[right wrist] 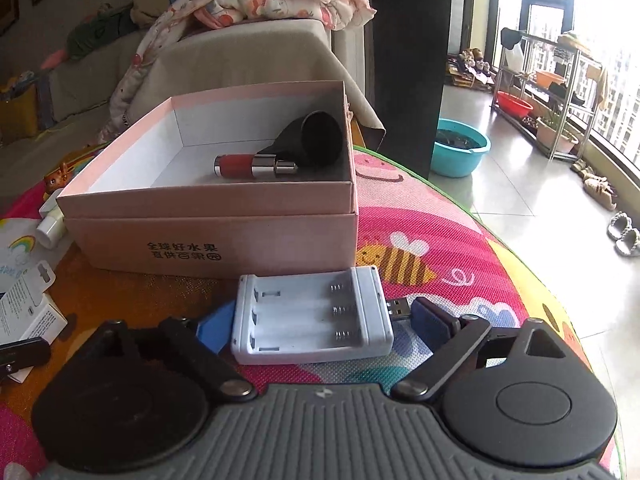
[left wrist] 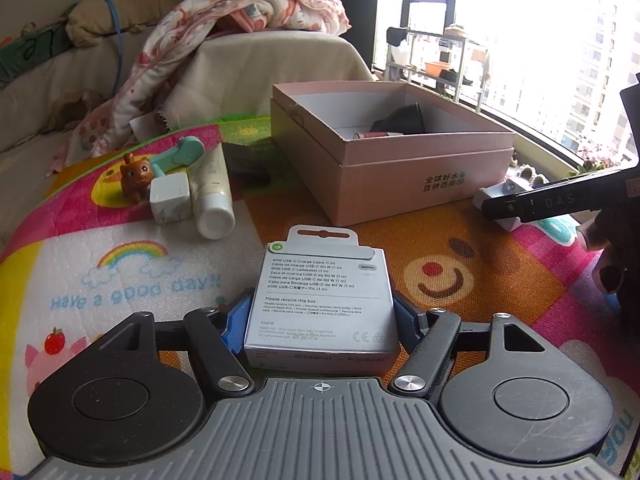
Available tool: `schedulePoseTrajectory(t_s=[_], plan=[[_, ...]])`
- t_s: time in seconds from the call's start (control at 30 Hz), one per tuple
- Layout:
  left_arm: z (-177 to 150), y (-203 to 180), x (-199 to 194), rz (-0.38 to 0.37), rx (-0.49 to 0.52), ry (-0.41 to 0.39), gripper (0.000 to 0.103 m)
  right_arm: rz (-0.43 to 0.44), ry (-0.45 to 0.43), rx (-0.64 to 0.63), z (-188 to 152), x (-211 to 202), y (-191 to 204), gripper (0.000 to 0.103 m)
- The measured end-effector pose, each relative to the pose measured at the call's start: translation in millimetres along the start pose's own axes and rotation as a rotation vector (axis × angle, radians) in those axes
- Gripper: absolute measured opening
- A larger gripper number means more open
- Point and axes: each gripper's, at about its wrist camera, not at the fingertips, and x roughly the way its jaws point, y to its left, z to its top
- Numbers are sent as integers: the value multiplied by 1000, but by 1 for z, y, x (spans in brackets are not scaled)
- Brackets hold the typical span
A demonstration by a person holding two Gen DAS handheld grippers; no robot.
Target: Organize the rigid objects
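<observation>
My left gripper is shut on a white USB-C cable box, held over the play mat. My right gripper has its blue pads at both sides of a white battery charger with a USB plug; it appears shut on it. The open pink box stands ahead; in the right wrist view the pink box holds a red lipstick and a black funnel-shaped piece. The right gripper also shows in the left wrist view, right of the pink box.
On the mat at the left lie a brown toy cat, a white charger cube, a cream tube and a teal tool. A sofa with a blanket stands behind. A teal basin sits on the floor.
</observation>
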Motion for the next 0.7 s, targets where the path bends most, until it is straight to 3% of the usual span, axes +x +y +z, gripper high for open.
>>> schedulePoseTrajectory(t_s=[0.17,0.27,0.37,0.4,0.43,0.47,0.6,0.7], plan=[[-3,-4,-13,-18,22,-40,74,47,-59,-35,-9,-33,8,91],[2,-8,-36,-99,38,-99,74,74,-126,-82,-13,-66,15,91],[33,-13,-58,-160,52,-196,73,81,-225,-134,-11,-102,20,91],[50,-16,-65,-170,69,-241,56,75,-264,-152,-5,-112,23,91],[70,-18,-71,-175,86,-283,5,71,-299,-164,1,-121,25,91],[85,-18,-73,-170,90,-311,15,71,-332,-172,7,-129,26,91],[154,-17,-64,-175,83,-382,14,71,-428,-188,40,-139,29,91],[175,0,-56,-186,16,-356,14,58,-425,-163,57,-129,30,91]])
